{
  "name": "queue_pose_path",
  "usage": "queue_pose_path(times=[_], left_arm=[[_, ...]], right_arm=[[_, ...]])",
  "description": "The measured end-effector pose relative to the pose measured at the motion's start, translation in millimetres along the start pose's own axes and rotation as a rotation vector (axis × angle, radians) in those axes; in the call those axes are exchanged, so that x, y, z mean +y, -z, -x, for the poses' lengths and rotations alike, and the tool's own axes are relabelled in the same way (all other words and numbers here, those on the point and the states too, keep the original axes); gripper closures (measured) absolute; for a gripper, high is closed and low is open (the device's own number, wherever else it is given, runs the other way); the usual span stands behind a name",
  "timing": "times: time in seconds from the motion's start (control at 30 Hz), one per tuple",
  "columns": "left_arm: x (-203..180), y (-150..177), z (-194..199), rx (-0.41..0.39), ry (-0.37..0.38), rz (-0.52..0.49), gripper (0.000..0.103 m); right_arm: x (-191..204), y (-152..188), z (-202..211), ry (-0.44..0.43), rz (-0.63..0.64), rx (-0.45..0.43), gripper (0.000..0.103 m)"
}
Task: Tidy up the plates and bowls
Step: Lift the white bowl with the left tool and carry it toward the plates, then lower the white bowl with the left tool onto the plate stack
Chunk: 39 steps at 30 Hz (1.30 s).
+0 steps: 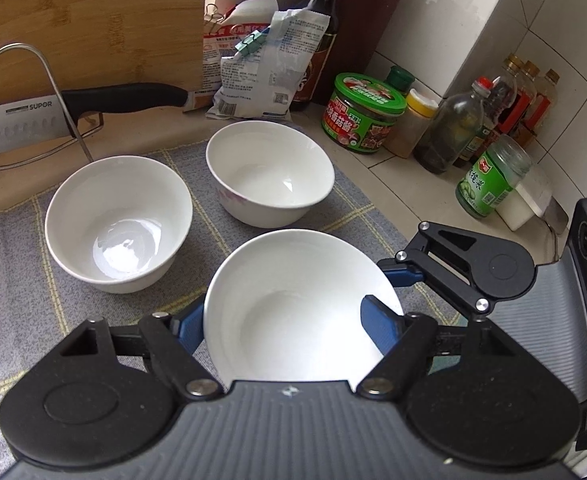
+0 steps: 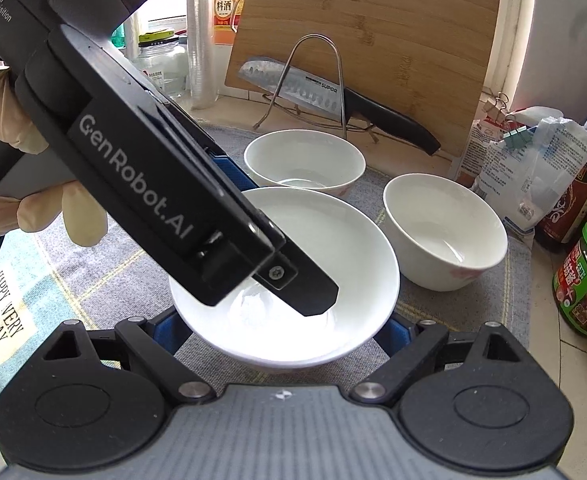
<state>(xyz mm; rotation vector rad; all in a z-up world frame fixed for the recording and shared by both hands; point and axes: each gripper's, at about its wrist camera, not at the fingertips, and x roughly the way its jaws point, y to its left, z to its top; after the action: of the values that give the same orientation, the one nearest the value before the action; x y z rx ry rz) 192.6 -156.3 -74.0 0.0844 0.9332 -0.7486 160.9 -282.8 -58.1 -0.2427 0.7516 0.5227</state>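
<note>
The left claw [image 1: 283, 320] is nearly closed and has hold of the near bowl [image 1: 301, 264]. One blue finger [image 1: 189, 328] sits outside the bowl's left wall, and the other lies over its right rim. In the right wrist view, a black part of this claw reaches down into the bowl's hollow. A gloved hand [image 2: 9, 128] carries the claw from the left. The bowl is white and empty. It tilts towards the left claw's camera, above the grey checked cloth [image 1: 9, 264] on the desk [image 1: 393, 184]. I cannot tell whether it clears the cloth.

The right claw [image 2: 281, 332] stands about half open, with its blue fingers on either side of the same bowl, low by its base. The bowl hides the pads, so I cannot tell whether they press on it.

Two more white bowls stand upright on the cloth beyond, apart from each other. In the left wrist view these are the left bowl [image 1: 119, 224] and the far bowl [image 1: 269, 174], both empty.

Behind them a knife [image 1: 121, 98] lies through a wire rack [image 1: 49, 68], in front of a wooden cutting board [image 1: 85, 20] that leans upright. To the right of the board stand clipped packets [image 1: 253, 68] and a dark sauce bottle [image 1: 325, 12]. Further right are a green-lidded jar [image 1: 363, 112] and more bottles against the tiled wall.
</note>
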Motion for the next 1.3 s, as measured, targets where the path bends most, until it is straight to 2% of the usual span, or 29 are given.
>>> queue_pose_path(times=[0.27, 0.6, 1.3], left_arm=[[7.0, 13.8, 23.8, -0.033, -0.031, 0.025, 0.025], [36.4, 40.5, 67.9, -0.069, -0.046, 0.048, 0.025], [117.5, 100.6, 166.3, -0.121, -0.116, 0.117, 0.025]], right_arm=[[14.1, -10.2, 2.0, -0.047, 0.049, 0.008, 0.008], [41.0, -17.1, -4.6, -0.08, 0.1, 0.018, 0.008], [159.5, -77.7, -38.4, -0.165, 0.186, 0.013, 0.008]])
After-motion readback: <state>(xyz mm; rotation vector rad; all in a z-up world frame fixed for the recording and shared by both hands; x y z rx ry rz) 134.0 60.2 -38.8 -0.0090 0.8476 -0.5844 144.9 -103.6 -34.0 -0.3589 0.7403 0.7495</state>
